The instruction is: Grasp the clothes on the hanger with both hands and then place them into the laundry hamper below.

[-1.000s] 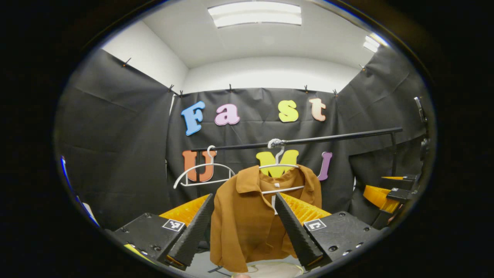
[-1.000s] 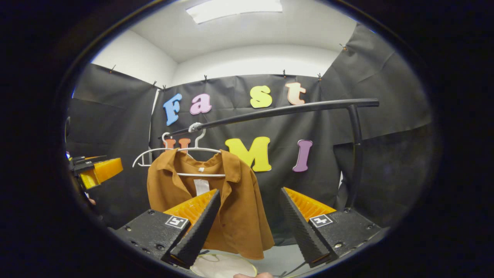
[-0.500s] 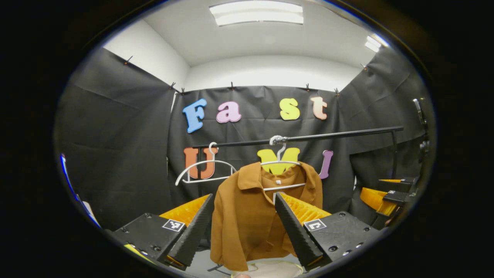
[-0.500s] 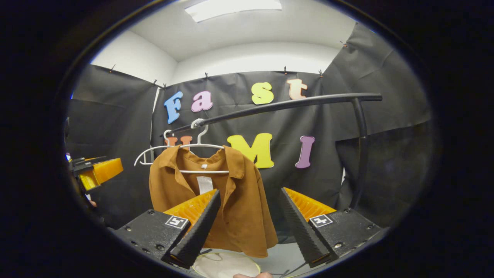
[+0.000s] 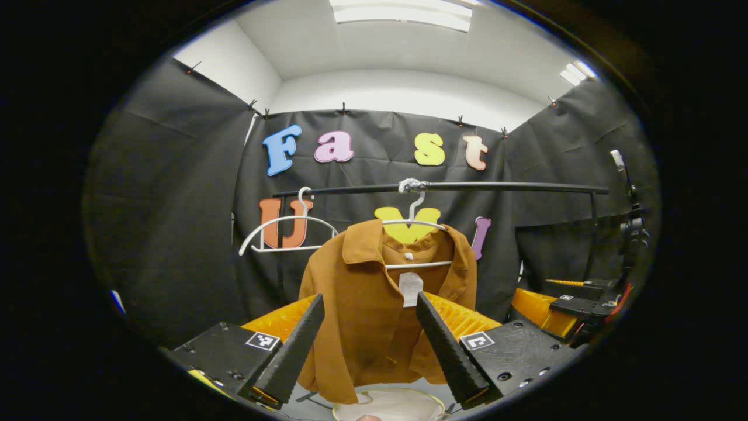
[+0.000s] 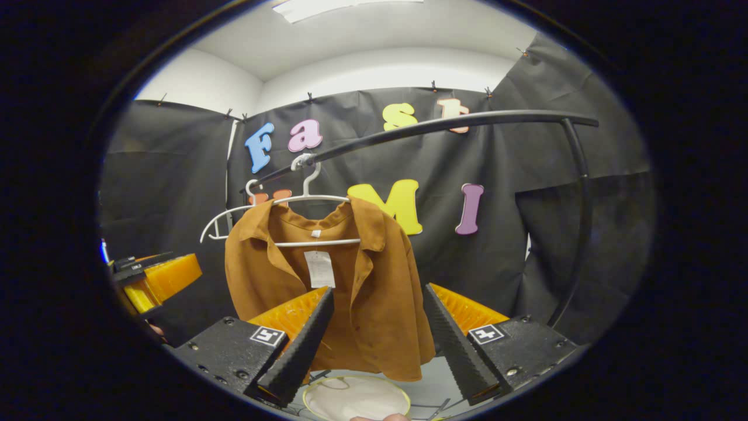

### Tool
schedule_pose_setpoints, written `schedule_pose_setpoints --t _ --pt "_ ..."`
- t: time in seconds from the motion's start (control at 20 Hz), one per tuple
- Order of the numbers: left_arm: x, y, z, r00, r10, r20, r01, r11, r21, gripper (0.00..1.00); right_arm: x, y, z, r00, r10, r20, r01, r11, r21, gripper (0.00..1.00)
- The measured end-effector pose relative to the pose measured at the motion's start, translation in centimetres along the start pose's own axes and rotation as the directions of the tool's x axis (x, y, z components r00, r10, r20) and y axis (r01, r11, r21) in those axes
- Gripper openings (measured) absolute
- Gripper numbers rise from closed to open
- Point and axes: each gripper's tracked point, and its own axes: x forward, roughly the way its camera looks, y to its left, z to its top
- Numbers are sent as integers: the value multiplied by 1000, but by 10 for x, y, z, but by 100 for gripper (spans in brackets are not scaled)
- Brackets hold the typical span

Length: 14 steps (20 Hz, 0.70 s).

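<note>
The black rail (image 5: 502, 187) crosses the booth, and everything in the task hangs from or sits under it. Near its middle, the brown shirt (image 5: 374, 310) drapes over a white hanger (image 5: 416, 222), collar open, a tag showing at the neck; nothing has been lifted off yet. A second, bare hanger (image 5: 289, 231) hangs toward the rail's left end in the left gripper view. Directly below the shirt's hem sits the laundry hamper (image 6: 356, 397), its pale round mouth open and, as far as can be seen, holding no clothing.

The left gripper (image 5: 368, 342) has its fingers spread wide, framing the shirt without touching it. The right gripper (image 6: 377, 339) is likewise spread, the shirt's lower half between its fingers but farther off.

By my judgement the task is at its very start: both grippers must close in, pinch the fabric, free it from the hanger, then lower it into the hamper.
</note>
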Motion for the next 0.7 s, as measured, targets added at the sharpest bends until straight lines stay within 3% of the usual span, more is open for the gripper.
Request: schedule_pose_setpoints --t 0.1,0.15,0.2,0.35,0.45,0.5,0.55,0.7 --pt "10 2 -9 999 -20 -27 20 1000 -13 92 9 6 -9 1000 -13 -24 14 1000 17 99" --pt "16 4 -16 999 -29 -42 28 999 -18 92 14 7 -14 999 -23 -36 24 999 25 96" --pt "20 6 -22 997 -40 -59 39 999 -22 100 19 10 -17 999 -29 -45 30 999 28 99" --pt "36 6 -31 995 -64 -79 61 998 -34 100 34 14 -26 996 -48 -73 51 998 31 96" --pt "49 6 -36 994 -61 -94 57 997 -49 100 48 15 -29 995 -46 -88 49 998 28 99" --pt "56 5 -39 993 -57 -102 51 997 -58 92 57 15 -28 995 -37 -93 40 999 27 99" --pt "62 5 -41 993 -46 -108 39 997 -66 100 67 16 -29 995 -27 -98 30 999 24 96" --pt "84 2 -43 993 -1 -114 -8 997 -83 97 102 14 -23 995 8 -99 -8 1000 3 96"
